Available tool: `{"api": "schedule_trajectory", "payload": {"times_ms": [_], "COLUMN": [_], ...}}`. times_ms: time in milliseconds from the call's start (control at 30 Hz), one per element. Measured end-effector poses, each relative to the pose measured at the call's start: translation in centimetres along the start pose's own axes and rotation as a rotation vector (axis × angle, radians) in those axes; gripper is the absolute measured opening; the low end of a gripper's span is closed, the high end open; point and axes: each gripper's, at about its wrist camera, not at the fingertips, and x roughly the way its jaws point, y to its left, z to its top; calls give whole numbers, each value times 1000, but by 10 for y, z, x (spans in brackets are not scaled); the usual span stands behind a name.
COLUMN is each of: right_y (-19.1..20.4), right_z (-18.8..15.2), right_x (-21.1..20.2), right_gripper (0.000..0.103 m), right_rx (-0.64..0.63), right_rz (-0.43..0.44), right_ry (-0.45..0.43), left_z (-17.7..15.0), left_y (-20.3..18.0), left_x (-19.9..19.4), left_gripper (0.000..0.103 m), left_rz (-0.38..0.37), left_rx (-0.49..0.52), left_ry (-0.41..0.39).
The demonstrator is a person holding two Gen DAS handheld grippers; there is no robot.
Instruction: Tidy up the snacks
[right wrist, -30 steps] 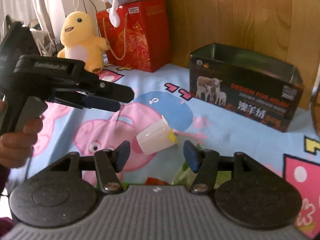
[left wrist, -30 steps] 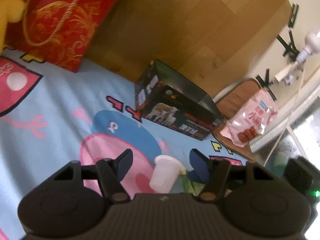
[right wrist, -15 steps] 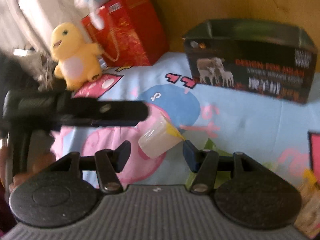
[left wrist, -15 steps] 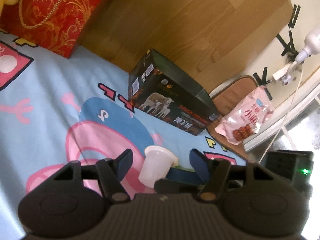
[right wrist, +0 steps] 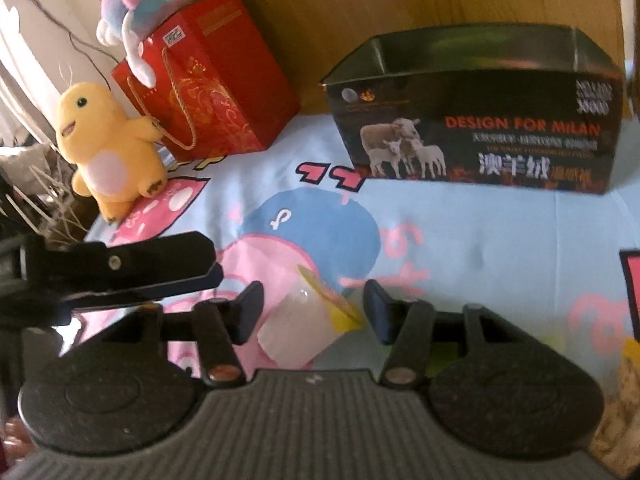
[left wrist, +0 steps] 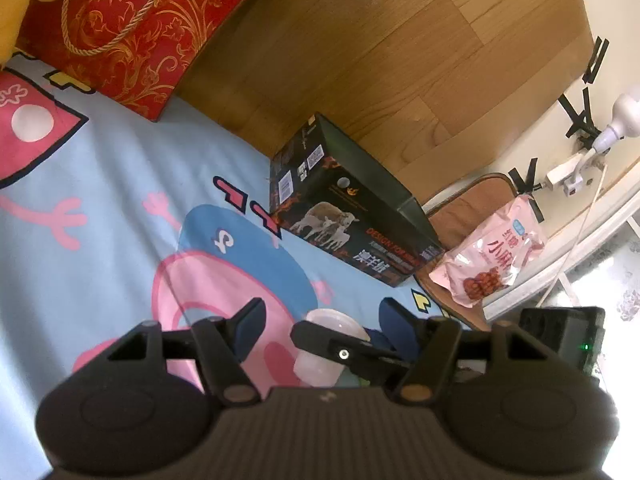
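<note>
1. The right claw (right wrist: 314,314) is closing its two blue fingers on a small jelly cup (right wrist: 304,330). The cup lies on its side right between the fingers, with its yellow lid (right wrist: 340,312) toward the right finger. I think the fingers are not pressing on it yet, but the view is a bit blurry, so I am not sure.
2. The left claw (left wrist: 320,324) is loose and holds nothing. It hovers just beside the right claw, with its fingers on either side of the same cup (left wrist: 320,364).
3. The cup looks light, thin and a little see-through. It may be squishy, so a hard squeeze could pop the lid. It is round and may roll away. The best place to pinch is across the middle of its plastic side, not on the lid.
4. Under the cup is a soft cartoon blanket (right wrist: 500,240), which will give a bit when pushed.
5. Farther in front of the claws stands an open black box (right wrist: 472,120) with sheep on it. It looks like a good home for the cup.
6. Far off to the right of the left claw, a pink snack bag (left wrist: 490,252) lies waiting.
</note>
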Motion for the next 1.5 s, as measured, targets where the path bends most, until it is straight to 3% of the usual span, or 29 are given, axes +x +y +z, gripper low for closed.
{"api": "schedule_trajectory", "payload": {"times_ms": [167,367,567,800,933,1033,1133,1433,1500], "right_y": [8,42,39,41,54,75,81,100,104], "right_z": [-5,-41,-52,-55,-57,-71,-82,-104,-107], "right_x": [-3,-28,-40,-46,-44,-47,-54,-80,-83], "right_gripper": [41,35,38,53,53,52,53,53,53], "right_rx": [-85,-352,-388,-391,-344,-457,-479,-451,-464], "right_rz": [-3,-53,-53,9,86,60,11,131,121], "right_ry": [-33,-127,-154,-133,-113,-151,-178,-167,-171], "left_z": [0,-6,-14,-18,-25,-37,-50,-66,-71], "left_y": [3,11,0,-24,-20,-9,2,0,-2], "left_x": [-4,-19,-17,-13,-29,-46,-56,-74,-79], "left_gripper": [63,63,64,64,64,64,64,64,64], "left_rz": [-2,21,9,19,41,56,59,40,40], "left_rx": [-11,-23,-10,44,22,-7,-38,-17,-12], "left_ry": [-1,16,65,81,42,19,20,24,18]}}
